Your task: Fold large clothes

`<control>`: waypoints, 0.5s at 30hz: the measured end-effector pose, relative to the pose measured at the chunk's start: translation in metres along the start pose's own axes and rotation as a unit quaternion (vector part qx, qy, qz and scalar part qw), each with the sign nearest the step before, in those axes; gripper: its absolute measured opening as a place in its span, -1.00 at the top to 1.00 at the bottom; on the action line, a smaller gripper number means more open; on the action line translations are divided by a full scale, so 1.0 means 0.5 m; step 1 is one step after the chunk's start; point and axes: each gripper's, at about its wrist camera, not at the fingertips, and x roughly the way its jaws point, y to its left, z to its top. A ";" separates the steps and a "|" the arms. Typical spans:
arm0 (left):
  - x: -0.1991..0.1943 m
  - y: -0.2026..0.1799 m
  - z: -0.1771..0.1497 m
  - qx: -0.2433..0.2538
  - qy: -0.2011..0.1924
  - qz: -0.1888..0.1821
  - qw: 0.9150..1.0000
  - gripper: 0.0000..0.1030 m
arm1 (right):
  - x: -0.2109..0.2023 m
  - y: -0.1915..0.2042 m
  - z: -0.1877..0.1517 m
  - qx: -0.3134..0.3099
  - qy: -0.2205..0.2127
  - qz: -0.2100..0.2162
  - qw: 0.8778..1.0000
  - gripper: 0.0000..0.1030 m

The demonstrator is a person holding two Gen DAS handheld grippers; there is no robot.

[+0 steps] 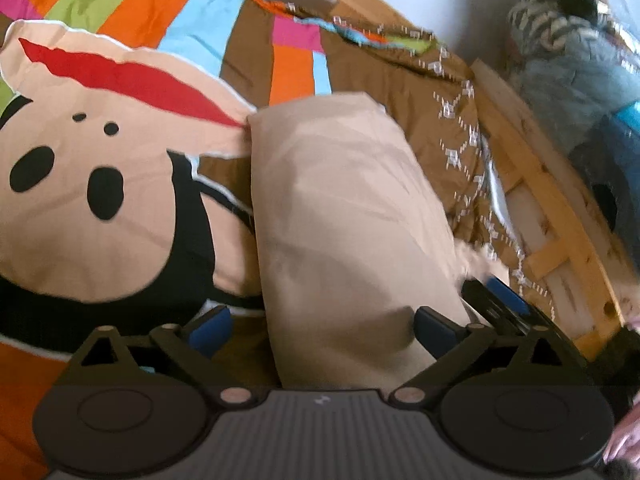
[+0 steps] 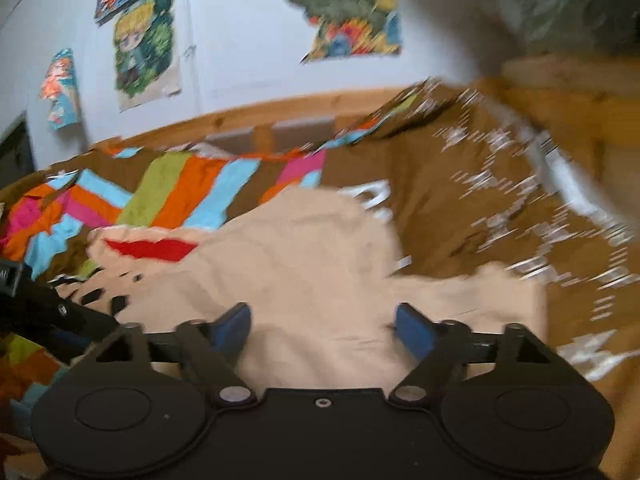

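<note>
Lying on the brown patchwork bedspread [image 1: 404, 76] of the wooden-framed bed [image 1: 560, 216], the beige cloth garment [image 1: 340, 208] sits folded lengthwise. Both left gripper [image 1: 324, 326] and right gripper [image 2: 324, 326] hover over it, blue-padded fingers [image 2: 414, 330] spread apart, gripping nothing.

We count one beige garment [image 1: 344, 216], lying on one brown bedspread [image 1: 404, 76] with bright stripes. One cartoon face [image 1: 92, 168] is printed on the spread; it has one red stripe [image 1: 132, 76] and four black spots [image 1: 106, 192]. We count two grippers: the left gripper [image 1: 322, 326] and the right gripper [image 2: 323, 330], each with two blue pads [image 2: 414, 330]. One wooden bed frame [image 1: 560, 216] edges the spread. In the right wrist view we count four posters [image 2: 146, 46] on one white wall [image 2: 240, 40], too blurred to be sure.
</note>
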 end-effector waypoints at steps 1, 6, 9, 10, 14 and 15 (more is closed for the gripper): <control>-0.001 0.007 0.005 -0.004 -0.008 -0.007 1.000 -0.97 | -0.015 -0.010 0.002 -0.002 -0.007 -0.019 1.000 -0.67; 0.014 0.033 0.031 -0.031 -0.023 -0.036 0.999 -0.98 | -0.030 -0.086 -0.003 0.041 0.018 -0.094 0.995 -0.71; 0.043 0.038 0.053 -0.038 -0.009 -0.051 0.998 -0.98 | -0.001 -0.129 -0.007 0.076 0.060 -0.073 0.993 -0.70; 0.053 0.040 0.061 -0.036 -0.005 -0.049 0.998 -0.98 | 0.012 -0.135 -0.004 0.067 0.070 -0.068 0.993 -0.70; 0.095 0.047 0.091 -0.022 0.019 -0.039 0.999 -0.99 | 0.054 -0.134 0.008 0.048 0.087 -0.036 0.994 -0.76; 0.103 0.051 0.095 -0.026 0.024 -0.047 0.998 -0.99 | 0.065 -0.135 0.006 0.047 0.089 -0.036 0.994 -0.81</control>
